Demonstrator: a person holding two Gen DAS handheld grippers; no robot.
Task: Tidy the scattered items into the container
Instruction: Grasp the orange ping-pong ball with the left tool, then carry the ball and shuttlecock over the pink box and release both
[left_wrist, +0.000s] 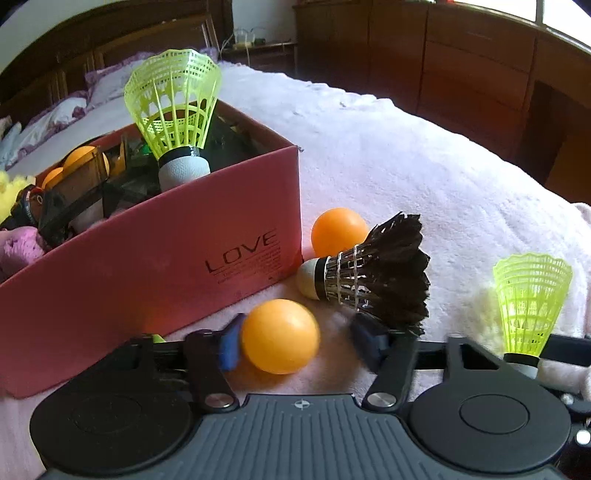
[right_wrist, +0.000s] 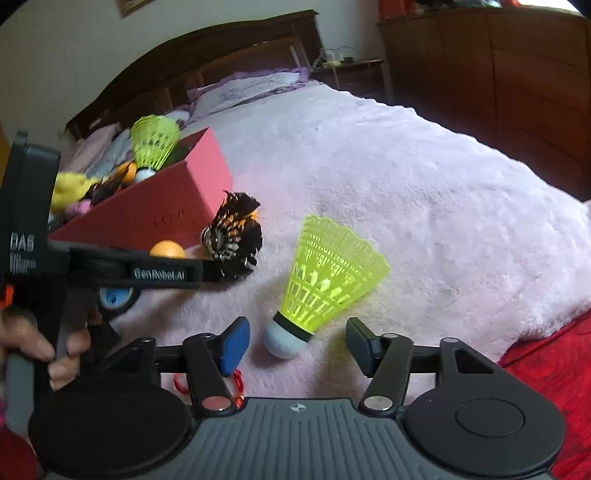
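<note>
Two handheld grippers, both low over a pink fleece blanket (right_wrist: 424, 177) on a bed. Left gripper (left_wrist: 295, 341): jaws spread, nearest orange ball (left_wrist: 279, 336) between them, touching the blue left pad or just beside it, clear of the right pad. Right gripper (right_wrist: 297, 345): jaws spread around the white cork of a yellow plastic shuttlecock (right_wrist: 325, 273), neither pad touching, skirt tilted up and away.

Just beyond the left jaws: black feather shuttlecock (left_wrist: 373, 280) on its side, then a second orange ball (left_wrist: 338, 230), both near the corner of the pink box (left_wrist: 147, 258) marked LOVE. Box already crowded, another yellow shuttlecock (left_wrist: 173, 110) standing tall above its rim, orange balls and dark items inside.

Risks, as judgement: round ball likely to squirt forward out of closing pads, toward the feather shuttlecock or along the soft blanket. Off-centre squeeze on the cork likely to tip the yellow shuttlecock; grip on the skirt likely to crush it. Crowded box likely to shed items on a careless drop. Grippers close together, so possible collision on lift.
</note>
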